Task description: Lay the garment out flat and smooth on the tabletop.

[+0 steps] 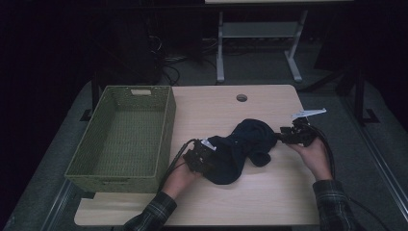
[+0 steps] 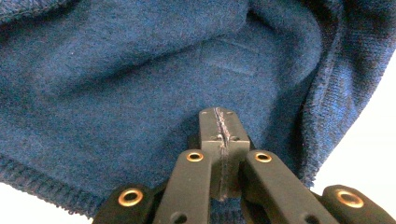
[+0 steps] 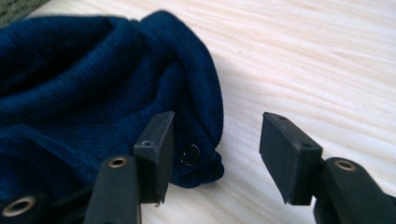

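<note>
Pale wood table (image 1: 231, 202) carries a green woven basket (image 1: 122, 139) at nine o'clock and a dark blue knit garment (image 1: 240, 147) bunched at its centre. Left gripper (image 2: 219, 128) is clamped tight on the garment's cloth. Right gripper (image 3: 215, 154) stands parted at the garment's three o'clock edge, the cloth's fold just inside one jaw, not pinched.

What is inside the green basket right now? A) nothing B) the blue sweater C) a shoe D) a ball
A: in the high view the green basket shows a bare woven floor, while the dark blue sweater lies beside it on the table, between the left gripper and the right gripper.
</note>
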`<state>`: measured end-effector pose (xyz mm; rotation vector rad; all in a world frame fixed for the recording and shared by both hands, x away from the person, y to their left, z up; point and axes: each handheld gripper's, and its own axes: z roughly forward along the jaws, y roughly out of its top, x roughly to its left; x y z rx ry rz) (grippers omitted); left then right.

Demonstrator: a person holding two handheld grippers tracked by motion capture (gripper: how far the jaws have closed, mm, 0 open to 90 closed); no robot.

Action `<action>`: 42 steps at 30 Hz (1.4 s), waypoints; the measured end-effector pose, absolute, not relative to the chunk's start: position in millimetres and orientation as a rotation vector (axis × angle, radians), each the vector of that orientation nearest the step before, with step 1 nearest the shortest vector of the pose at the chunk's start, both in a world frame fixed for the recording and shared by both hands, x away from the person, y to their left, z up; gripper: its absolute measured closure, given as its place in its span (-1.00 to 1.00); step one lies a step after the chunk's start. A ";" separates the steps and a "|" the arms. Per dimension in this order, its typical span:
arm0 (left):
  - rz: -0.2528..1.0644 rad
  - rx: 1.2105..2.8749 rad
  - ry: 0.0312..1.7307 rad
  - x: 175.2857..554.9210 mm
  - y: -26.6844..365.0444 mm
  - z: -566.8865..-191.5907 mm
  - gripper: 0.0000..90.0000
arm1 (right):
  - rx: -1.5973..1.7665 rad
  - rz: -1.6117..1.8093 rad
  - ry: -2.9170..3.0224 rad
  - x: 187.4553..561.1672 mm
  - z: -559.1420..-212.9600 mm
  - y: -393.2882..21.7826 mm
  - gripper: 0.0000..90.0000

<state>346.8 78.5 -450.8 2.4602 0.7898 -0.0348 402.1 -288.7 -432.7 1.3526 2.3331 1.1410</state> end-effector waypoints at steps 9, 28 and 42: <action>-0.023 2.480 0.771 347.5 78.3 -450.3 1.00 | 1.324 1.137 2.444 411.3 -449.8 -283.0 0.20; -0.012 2.489 0.764 346.6 77.1 -449.8 1.00 | 1.267 1.162 2.382 399.8 -438.2 -282.1 0.90; -0.013 2.468 0.782 346.1 76.4 -450.5 1.00 | 1.296 1.116 2.223 405.0 -387.4 -297.8 0.91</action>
